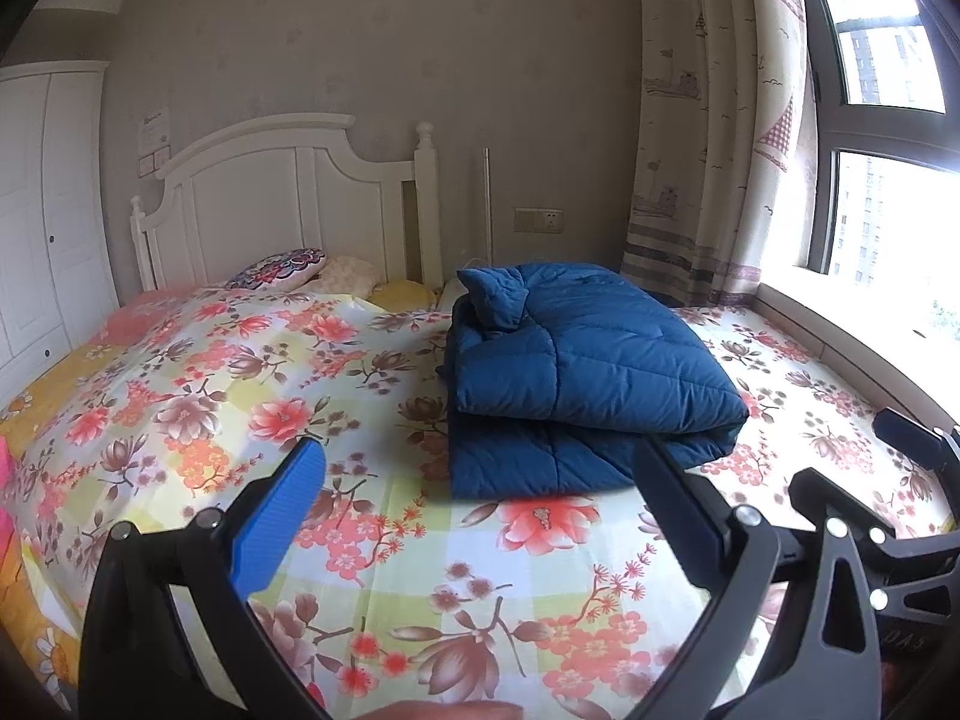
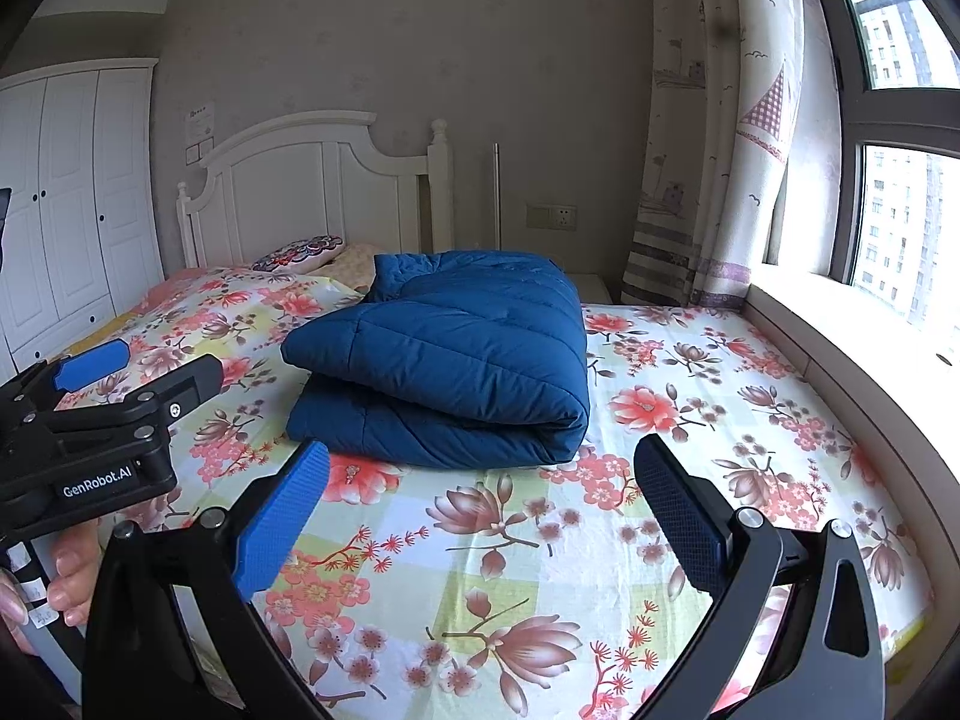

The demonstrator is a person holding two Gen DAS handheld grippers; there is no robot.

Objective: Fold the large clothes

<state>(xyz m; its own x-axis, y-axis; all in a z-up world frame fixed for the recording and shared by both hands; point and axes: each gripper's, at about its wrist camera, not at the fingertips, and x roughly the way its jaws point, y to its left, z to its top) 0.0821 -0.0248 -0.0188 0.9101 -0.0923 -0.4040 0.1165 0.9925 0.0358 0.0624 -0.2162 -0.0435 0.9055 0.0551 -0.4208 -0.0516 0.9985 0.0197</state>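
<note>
A: Where is the garment?

B: The blue quilted coat (image 1: 576,372) lies folded into a thick bundle on the bed (image 1: 420,540), over the floral sheet (image 2: 690,420). In the left wrist view it sits at about 1 o'clock from the left tool (image 1: 480,480); in the right wrist view it sits at 11 o'clock from the right tool (image 2: 483,480).

A: Tool state?

B: Both tools spread wide, nothing between the fingers. Neither touches the coat; both hover above the sheet just short of the bundle's near edge.

A: Tools relative to each other?

B: The left one shows at 9 o'clock in the right wrist view, the right one at 3 o'clock in the left wrist view.

A: Surroundings?

B: White headboard (image 1: 288,204) at 11 o'clock, patterned pillow (image 1: 279,269) below it, curtain (image 2: 720,150) and window (image 2: 900,180) at 2 o'clock.
</note>
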